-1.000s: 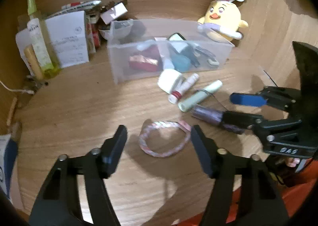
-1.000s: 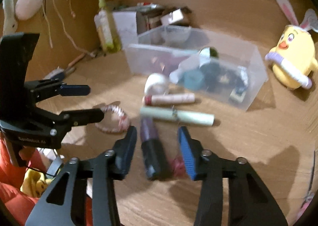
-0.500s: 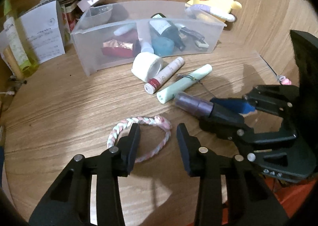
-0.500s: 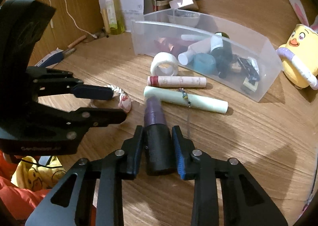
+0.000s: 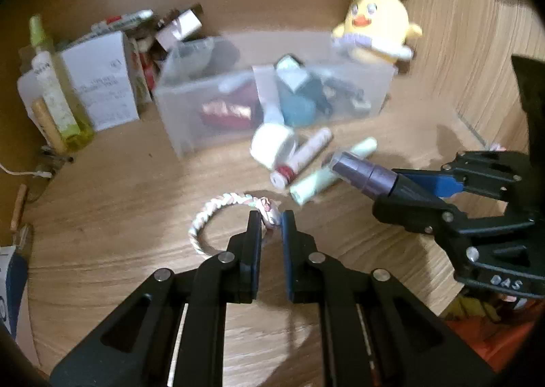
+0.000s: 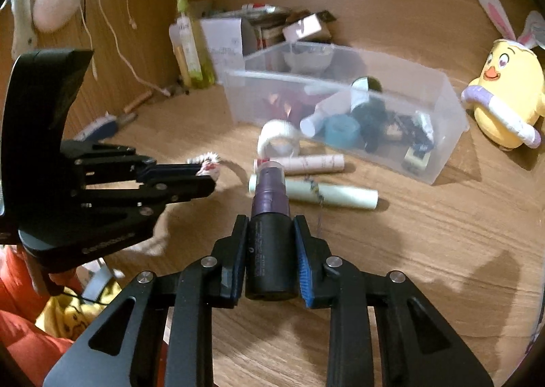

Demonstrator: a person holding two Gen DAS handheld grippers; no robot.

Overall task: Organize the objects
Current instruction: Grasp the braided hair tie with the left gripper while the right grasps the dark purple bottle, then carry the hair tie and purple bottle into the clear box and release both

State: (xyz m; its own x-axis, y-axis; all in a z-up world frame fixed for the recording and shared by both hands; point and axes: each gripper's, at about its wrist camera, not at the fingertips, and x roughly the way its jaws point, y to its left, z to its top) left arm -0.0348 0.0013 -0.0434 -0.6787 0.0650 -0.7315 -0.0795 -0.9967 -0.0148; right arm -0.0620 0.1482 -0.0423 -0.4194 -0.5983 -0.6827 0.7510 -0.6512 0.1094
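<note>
Since the earlier frames both claws have been closed: the left gripper (image 5: 269, 222), then spread over the braided hair tie (image 5: 218, 213), is now pinched on its knotted end, and the right gripper (image 6: 269, 244), then spread around the purple-and-black bottle (image 6: 270, 213), is now pressed onto its black lower half and the bottle has been raised off the wood.

Taken from left to right, a yellow-green spray bottle (image 5: 56, 94) and a white paper carton (image 5: 102, 80) are seen standing at the desk's far left corner. The hair tie lies near the front edge, most of its loop apparently resting on the desk (image 5: 119, 189). Beyond it the clear plastic bin (image 6: 439, 121) stands toward the back edge, already holding a teal cap, a white bottle and dark clutter (contents are blurred in the left view). Just in front of the bin a white tape roll (image 6: 277, 138), a pink-patterned tube (image 6: 310, 162) and a pale green tube (image 6: 333, 196) lie close together. A yellow plush chick (image 6: 507, 91) sits at the far right.

The task is judged to be partway done: several things are binned, two are gripped, three remain loose. The tie looks soft and woven; the tubes are smooth cylinders, the bin thin and translucent, the bottle rigid and round.
</note>
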